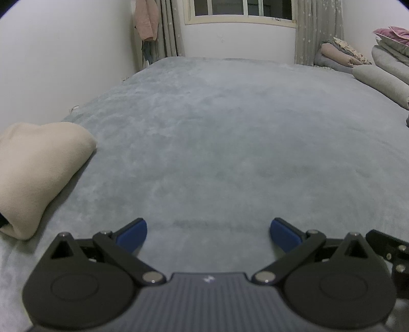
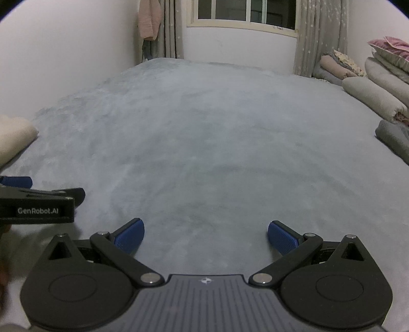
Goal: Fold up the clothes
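A folded cream garment [image 1: 33, 173] lies on the grey bed cover [image 1: 217, 143] at the left edge, and its corner [image 2: 15, 135] shows at the left of the right wrist view. My left gripper [image 1: 208, 231] hovers low over the cover, open, with nothing between its blue pads [image 1: 133, 235]. It also appears from the side as a black body [image 2: 38, 204] at the left of the right wrist view. My right gripper [image 2: 205, 233] is open too, empty, just right of the left one. Both point toward the window wall.
Rolled grey quilts and pillows [image 2: 378, 89] are stacked along the right side of the bed. A grey folded item [image 2: 393, 140] lies below them. A pink garment [image 1: 147, 20] hangs by the curtains [image 1: 317, 30] near the window [image 1: 242, 10]. A white wall borders the left side.
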